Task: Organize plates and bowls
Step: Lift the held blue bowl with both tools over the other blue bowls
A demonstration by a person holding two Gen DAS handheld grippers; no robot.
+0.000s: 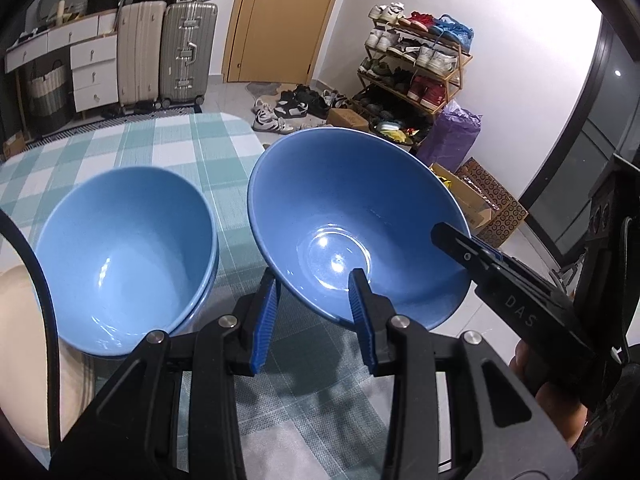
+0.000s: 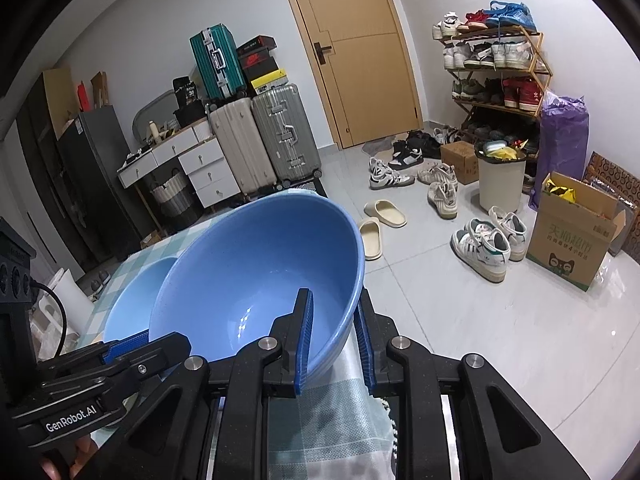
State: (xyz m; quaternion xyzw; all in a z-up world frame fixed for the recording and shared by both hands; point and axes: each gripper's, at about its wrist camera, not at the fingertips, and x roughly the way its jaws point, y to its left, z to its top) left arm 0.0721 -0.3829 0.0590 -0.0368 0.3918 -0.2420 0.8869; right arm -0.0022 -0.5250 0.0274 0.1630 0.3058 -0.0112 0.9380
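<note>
Blue bowl (image 1: pixel 356 220), tilted, clamped at its rim by both my jaws; I should lower it level into the stacked bowls (image 1: pixel 124 256).

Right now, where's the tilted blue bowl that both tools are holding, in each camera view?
Left wrist: tilted blue bowl sits centre-right, beside the stacked bowls.
Right wrist: tilted blue bowl sits lower centre-left, over the stacked bowls.
Shared landmark: the wooden door.

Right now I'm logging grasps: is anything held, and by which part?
Yes. Both grippers, the left gripper and the right gripper, pinch the tilted blue bowl at its rim, on opposite sides.
</note>
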